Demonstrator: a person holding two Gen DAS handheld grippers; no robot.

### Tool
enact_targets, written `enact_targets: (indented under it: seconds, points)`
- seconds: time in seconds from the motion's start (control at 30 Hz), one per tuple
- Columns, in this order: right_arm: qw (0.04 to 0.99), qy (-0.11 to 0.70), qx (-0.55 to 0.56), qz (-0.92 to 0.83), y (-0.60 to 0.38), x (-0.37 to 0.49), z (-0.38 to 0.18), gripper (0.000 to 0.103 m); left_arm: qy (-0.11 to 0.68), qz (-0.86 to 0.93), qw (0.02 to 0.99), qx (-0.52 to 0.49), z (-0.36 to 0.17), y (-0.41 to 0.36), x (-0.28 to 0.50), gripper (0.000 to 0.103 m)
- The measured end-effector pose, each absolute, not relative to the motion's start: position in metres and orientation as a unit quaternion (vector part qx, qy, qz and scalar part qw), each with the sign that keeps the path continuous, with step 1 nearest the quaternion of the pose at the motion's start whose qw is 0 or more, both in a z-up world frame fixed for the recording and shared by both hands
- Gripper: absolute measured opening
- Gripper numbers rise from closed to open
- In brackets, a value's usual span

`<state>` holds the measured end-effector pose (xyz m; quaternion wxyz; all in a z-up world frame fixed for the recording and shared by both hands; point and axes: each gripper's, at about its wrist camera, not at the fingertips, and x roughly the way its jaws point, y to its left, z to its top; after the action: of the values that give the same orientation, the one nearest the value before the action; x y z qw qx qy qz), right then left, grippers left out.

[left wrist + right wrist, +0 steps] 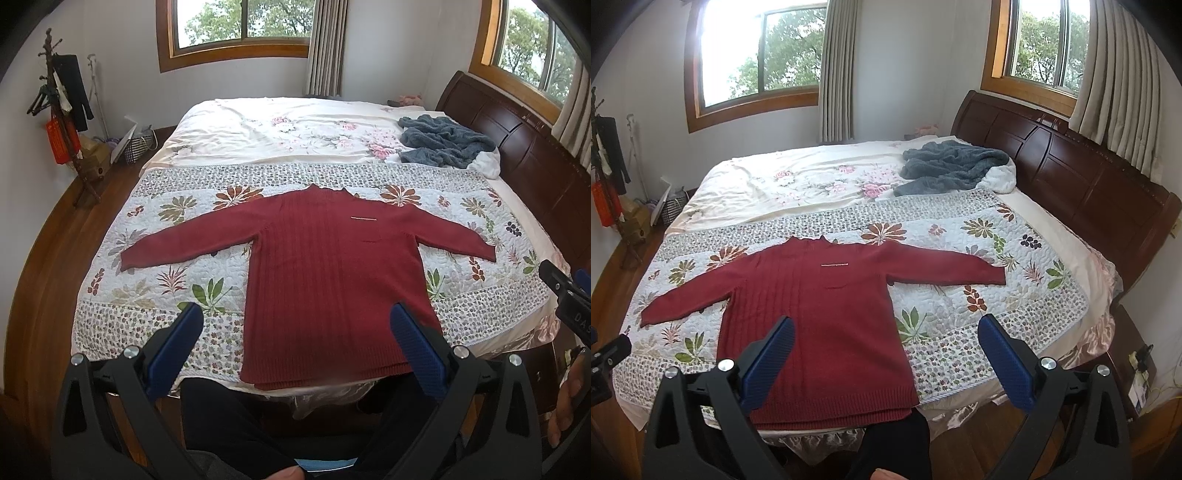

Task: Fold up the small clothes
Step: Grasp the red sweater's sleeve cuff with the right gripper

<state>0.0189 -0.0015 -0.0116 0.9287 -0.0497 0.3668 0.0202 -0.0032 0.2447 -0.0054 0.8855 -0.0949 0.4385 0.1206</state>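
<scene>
L wrist: left tongs (297,332) wide open, gripping nothing, held above the near bed edge. Red sweater (314,280) lies flat on the floral quilt (155,295), front up, both sleeves spread out, hem at near edge. Blue pads (413,350) hang over the hem area, not touching. Grey-blue blanket (439,142) bunched by headboard (517,147), well apart

R wrist: right tongs (886,345) also wide open, empty. Sweater (820,314) sits left of centre; left pad over its body, right pad over bare quilt (997,321)
</scene>
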Motion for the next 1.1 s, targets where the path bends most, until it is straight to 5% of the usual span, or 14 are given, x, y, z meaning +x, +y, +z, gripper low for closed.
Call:
enact_targets:
  seconds: [0.23, 0.4, 0.67, 1.1]
  points:
    - [0.937, 0.344, -0.05, 0.039, -0.013, 0.05, -0.045, 0.099, 0.403, 0.089, 0.902, -0.13, -0.03, 0.261, 0.02, 0.1]
    - [0.898, 0.434, 0.013, 0.069, -0.06, 0.127, -0.129, 0.098, 0.306, 0.119, 0.941, -0.081, -0.03, 0.264, 0.03, 0.1]
    - [0.817, 0.519, 0.251, 0.01, -0.207, 0.246, -0.247, 0.06, 0.355, 0.065, 0.926, -0.113, -0.067, 0.267, 0.083, 0.1]
    - [0.696, 0.39, 0.601, -0.052, -0.398, 0.359, -0.381, 0.047, 0.409, 0.05, 0.89, -0.195, -0.128, 0.282, 0.14, 0.1]
